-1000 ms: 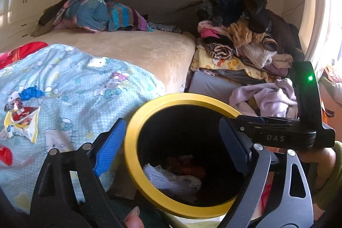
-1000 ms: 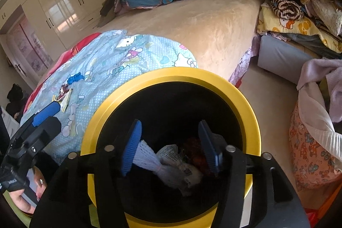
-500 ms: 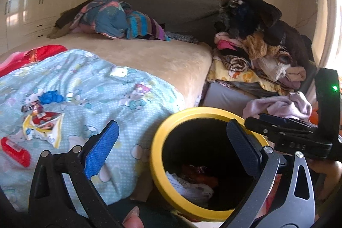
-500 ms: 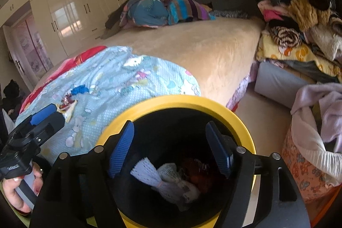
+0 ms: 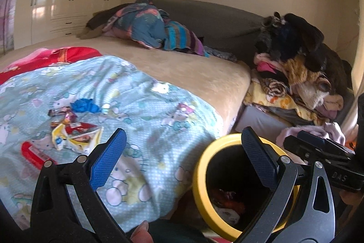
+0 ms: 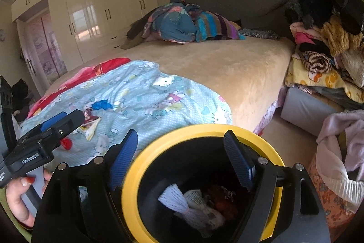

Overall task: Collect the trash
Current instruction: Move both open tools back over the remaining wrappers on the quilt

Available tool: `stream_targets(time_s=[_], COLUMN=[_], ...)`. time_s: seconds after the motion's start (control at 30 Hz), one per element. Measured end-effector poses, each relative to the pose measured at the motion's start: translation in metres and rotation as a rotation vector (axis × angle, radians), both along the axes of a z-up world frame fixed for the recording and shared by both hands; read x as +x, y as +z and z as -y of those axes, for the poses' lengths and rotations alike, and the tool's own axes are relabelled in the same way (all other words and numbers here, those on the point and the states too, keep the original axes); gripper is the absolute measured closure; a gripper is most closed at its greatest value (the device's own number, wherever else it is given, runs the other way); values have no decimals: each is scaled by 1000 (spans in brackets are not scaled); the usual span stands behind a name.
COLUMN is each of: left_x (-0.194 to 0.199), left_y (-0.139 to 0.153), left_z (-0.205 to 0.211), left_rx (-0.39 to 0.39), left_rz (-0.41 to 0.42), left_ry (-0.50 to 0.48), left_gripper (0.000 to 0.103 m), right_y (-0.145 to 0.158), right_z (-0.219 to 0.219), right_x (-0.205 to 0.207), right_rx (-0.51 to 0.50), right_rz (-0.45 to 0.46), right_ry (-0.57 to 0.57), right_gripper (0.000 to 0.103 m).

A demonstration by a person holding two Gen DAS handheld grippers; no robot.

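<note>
Right gripper [image 6: 180, 161], its ribbed blue jaws just opening and empty, we are hovering over the round yellow-rimmed bin [image 6: 204, 129] beside the bed's edge [image 6: 257, 92].

Left tool [image 5: 182, 158]: my fingers spread to the widest, nothing between the blue pads [image 5: 107, 156], pointing forward and somewhat down. Right tool [image 6: 179, 163]: jaws have just been opening, pads clear of anything, angled down likewise. A hand [image 6: 20, 202] with red-painted nails grips the left tool's handle, seen from the right wrist.
</note>
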State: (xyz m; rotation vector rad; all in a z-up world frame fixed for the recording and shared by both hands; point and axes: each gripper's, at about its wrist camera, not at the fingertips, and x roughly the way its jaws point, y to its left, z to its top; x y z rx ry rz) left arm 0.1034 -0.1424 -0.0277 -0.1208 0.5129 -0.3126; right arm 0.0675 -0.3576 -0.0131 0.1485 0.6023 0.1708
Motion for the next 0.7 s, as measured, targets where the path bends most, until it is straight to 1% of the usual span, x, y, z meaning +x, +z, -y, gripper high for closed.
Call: stream_targets(time_s=[0.3,0.7], left_x=[4,7], left_y=[10,21], left_z=[-34,-82], left_rx=[-32,-89], left_rz=[10,29], left_ry=[118,270], left_gripper=[10,10], right_y=[14,23], right_z=[-37,-83], right_x=[12,28], right_rx=[11,30], right_rz=[34,55], right_ry=[77,150], right_gripper=[27,27])
